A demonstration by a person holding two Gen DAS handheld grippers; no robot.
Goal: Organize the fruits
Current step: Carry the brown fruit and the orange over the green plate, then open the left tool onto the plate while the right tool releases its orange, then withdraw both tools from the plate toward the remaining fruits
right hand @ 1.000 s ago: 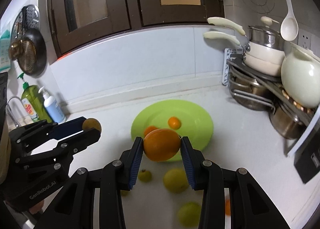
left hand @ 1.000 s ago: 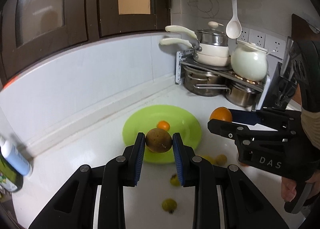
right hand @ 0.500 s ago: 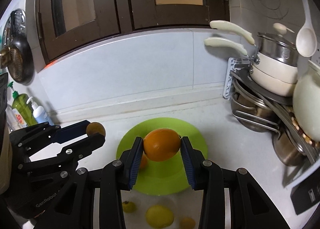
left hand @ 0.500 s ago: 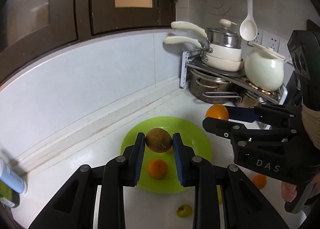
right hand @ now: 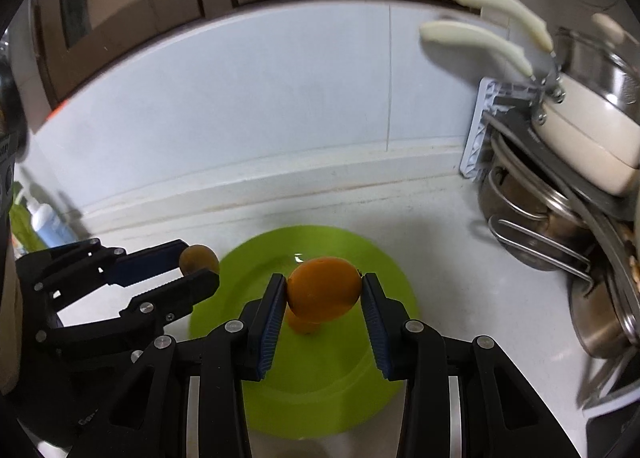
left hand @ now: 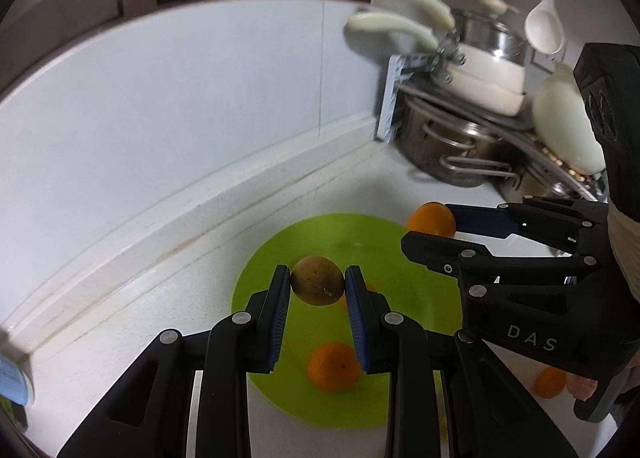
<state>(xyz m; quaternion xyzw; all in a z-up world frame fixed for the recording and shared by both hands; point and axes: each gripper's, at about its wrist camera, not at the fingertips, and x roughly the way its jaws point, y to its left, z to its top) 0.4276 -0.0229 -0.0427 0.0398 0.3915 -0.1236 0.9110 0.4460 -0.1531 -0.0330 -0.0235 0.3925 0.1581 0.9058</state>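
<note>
Both tilted down over green plate (left hand: 280,270): left claw (left hand: 317,285) clamps brown fruit (left hand: 316,284), right claw (right hand: 324,292) clamps orange (right hand: 323,291).

The one marking that reads clearly is "DAS", in pale spaced capitals on the black body of the right gripper (left hand: 430,232), seen from the left wrist view on its lower side face. In the right wrist view the black body of the left gripper (right hand: 200,264) carries faint pale lettering near its bottom edge, too cut off and dim to read. The blue-and-white bottle (left hand: 12,380) at the left edge of the left wrist view bears a label too blurred to make out.
</note>
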